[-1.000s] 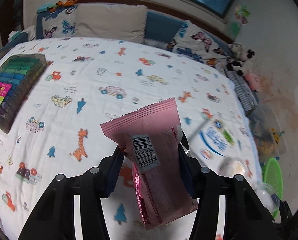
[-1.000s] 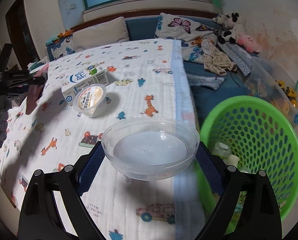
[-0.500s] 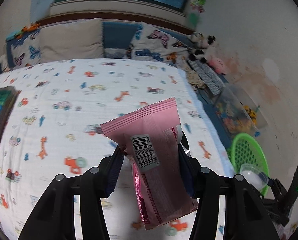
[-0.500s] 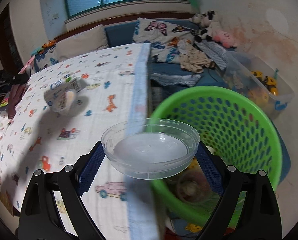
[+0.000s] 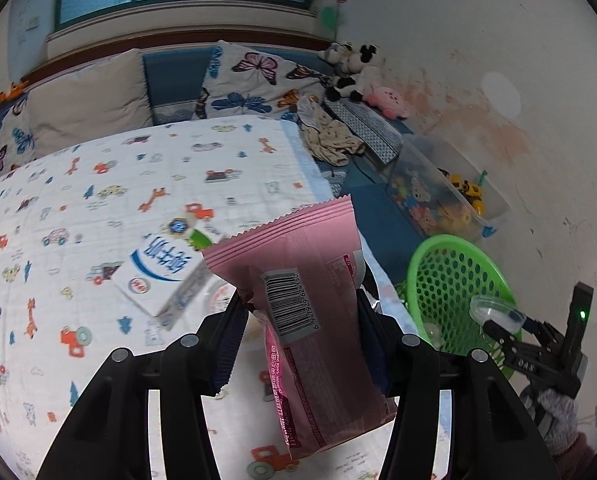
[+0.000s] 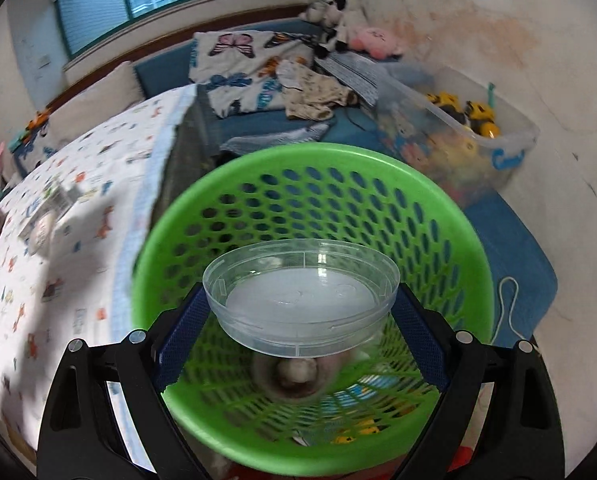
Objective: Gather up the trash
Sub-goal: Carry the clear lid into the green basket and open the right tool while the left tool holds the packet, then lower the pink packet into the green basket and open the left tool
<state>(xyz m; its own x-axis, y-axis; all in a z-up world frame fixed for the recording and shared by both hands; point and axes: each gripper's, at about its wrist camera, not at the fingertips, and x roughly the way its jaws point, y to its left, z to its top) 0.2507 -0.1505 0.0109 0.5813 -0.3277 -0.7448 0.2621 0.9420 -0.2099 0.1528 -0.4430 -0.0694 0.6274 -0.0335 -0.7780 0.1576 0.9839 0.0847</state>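
A: What's the biggest thing around the grippers?

B: The bed [image 5: 146,184] under its printed cover, which lies beyond and to the left of the left gripper [image 5: 300,332]. Next in size is the green basket [image 6: 310,168], directly under and ahead of the right gripper [image 6: 300,312]; from the left wrist view the same basket [image 5: 454,268] stands to the right of the left gripper, off the edge of the bed.

A: And what are the grippers carrying?

B: The left one pinches a pink snack wrapper [image 5: 314,304] between its pads, barcode side facing the camera, the crimped top edge pointing away from the hand. The right one is spread wide but clamped on the sides of a clear plastic lid [image 6: 300,292], which sits between the fingers over the basket's opening.

A: Anything left on the bed?

B: A white and blue carton [image 5: 158,276] lies just beyond the left gripper's left finger. A round cup with a printed top seems to sit against it, though the wrapper and blur hide most of it.

A: Inside the basket?

B: Some blurred items at the bottom, below the lid; I can't make them out.
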